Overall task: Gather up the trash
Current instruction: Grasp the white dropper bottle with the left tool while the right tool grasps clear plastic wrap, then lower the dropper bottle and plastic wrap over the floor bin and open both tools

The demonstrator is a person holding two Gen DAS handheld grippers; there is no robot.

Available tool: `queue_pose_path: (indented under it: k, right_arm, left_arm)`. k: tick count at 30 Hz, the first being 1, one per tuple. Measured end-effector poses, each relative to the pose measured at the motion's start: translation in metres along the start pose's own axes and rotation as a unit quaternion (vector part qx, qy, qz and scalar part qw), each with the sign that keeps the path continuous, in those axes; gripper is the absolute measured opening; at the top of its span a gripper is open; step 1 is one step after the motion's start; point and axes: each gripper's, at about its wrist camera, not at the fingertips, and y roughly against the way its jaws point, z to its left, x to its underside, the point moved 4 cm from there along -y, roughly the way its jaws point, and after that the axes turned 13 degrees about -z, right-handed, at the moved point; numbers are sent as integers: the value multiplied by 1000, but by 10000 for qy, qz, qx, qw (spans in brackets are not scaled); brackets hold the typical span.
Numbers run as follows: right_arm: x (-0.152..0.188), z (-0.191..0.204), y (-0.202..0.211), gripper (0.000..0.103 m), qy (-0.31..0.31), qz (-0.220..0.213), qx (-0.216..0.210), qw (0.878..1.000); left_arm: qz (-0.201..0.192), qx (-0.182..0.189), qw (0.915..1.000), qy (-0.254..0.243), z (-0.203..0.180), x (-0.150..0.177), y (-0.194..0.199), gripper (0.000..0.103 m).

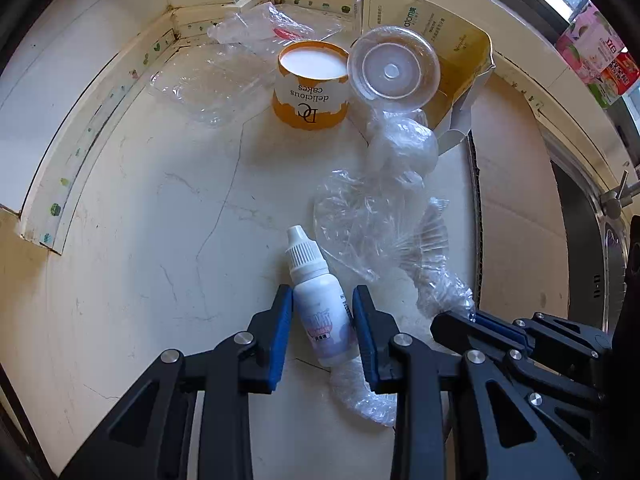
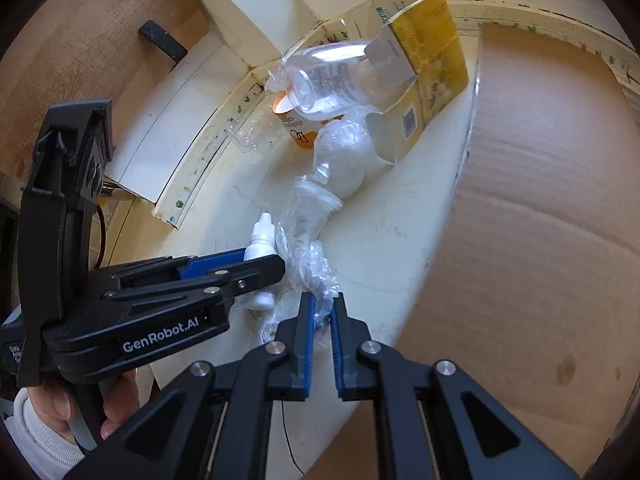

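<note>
A cardboard sheet (image 2: 540, 208) lies along one side of the pale desk (image 1: 160, 240). At the back, near the wall, stands a yellow carton (image 1: 460, 60) with an open flap, and beside it an orange cake tub (image 1: 310, 84) with a clear lid (image 1: 394, 68) leaning against it; a clear clamshell tray (image 1: 200, 88) sits on the tub's other side. A long crumpled plastic bag (image 1: 380, 224) trails from the carton towards the claws. The left claw (image 1: 322, 316) points steeply down with its blue pads on either side of a small white dropper bottle (image 1: 320, 300) lying on the desk; the pads look to be touching the bottle's sides. The right claw (image 2: 322, 320) is pinched together on the near end of the bag. A hand (image 2: 60, 408) in a white sleeve holds the left claw's handle.
</note>
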Motion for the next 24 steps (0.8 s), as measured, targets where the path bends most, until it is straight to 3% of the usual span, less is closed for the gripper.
queue_pose_path:
  k: [4, 15, 24]
  right_arm:
    - [4, 1, 8, 8, -27, -87, 17, 10000]
    - [25, 29, 47, 7, -43, -468, 148, 9988]
    - [68, 67, 79, 7, 4, -665, 379, 9971]
  left_arm:
    - [-73, 10, 10000, 38, 3, 6, 9, 23]
    - [-594, 88, 9977, -321, 11, 33, 75, 23]
    - [-655, 397, 9969, -193, 47, 84, 110, 23]
